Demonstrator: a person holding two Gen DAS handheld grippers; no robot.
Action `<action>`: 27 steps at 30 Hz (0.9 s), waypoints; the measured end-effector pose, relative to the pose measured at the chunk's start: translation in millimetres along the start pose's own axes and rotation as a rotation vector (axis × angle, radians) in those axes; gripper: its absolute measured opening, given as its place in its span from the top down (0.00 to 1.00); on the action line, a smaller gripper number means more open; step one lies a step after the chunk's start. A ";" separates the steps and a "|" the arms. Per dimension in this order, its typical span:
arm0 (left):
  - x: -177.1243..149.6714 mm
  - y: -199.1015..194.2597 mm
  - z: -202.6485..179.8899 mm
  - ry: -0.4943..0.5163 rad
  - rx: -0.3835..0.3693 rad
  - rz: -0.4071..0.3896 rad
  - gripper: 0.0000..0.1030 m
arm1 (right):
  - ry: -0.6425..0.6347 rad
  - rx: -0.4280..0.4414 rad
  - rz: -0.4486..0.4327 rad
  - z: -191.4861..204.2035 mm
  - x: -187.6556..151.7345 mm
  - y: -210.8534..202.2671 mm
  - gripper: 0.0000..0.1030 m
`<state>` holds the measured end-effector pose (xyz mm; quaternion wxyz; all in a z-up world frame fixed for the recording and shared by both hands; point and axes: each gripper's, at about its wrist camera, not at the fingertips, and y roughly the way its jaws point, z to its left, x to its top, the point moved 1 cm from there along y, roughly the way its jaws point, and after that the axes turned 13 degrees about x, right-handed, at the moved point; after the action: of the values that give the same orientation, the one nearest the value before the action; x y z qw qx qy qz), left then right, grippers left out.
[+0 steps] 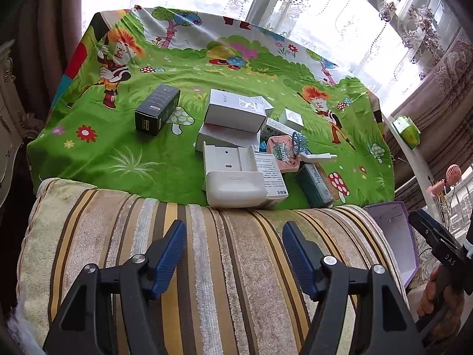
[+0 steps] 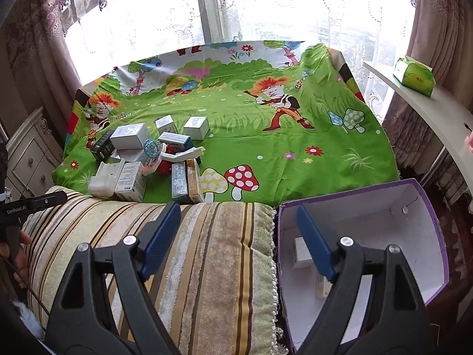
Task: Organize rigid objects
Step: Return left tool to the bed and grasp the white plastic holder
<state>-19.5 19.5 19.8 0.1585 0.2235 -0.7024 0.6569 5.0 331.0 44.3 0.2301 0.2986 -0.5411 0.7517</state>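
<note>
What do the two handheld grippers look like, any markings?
Both the left gripper and the right gripper have black plastic bodies, silver pivot screws and ribbed blue finger pads. White lettering: "GenRobot.AI" on the left one's side, "DAS" on the right one's. No sleeves or cables clearly visible.

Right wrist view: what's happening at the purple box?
A person holds two hand-held grippers above the striped cushion. The right hand-held gripper is open and empty beside the open purple cardboard box, which already holds a few small packages. The left hand-held gripper, also empty, faces the pile of small cartons on the green cartoon cloth.
</note>
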 end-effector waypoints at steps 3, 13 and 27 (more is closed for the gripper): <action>6.3 9.9 -8.5 0.028 0.036 0.020 0.24 | -0.019 0.017 0.022 7.3 3.8 12.9 0.19; 34.0 51.6 -30.0 0.063 0.129 0.101 0.15 | -0.066 0.030 0.071 25.5 19.4 49.8 0.19; 43.4 82.6 -32.1 0.048 0.181 0.146 0.33 | -0.181 0.033 0.150 56.3 36.8 102.5 0.19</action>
<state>-101.8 49.8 -25.4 0.1064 0.1694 -0.6506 0.7326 -78.7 246.7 14.0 0.1185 0.3277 -0.5680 0.7456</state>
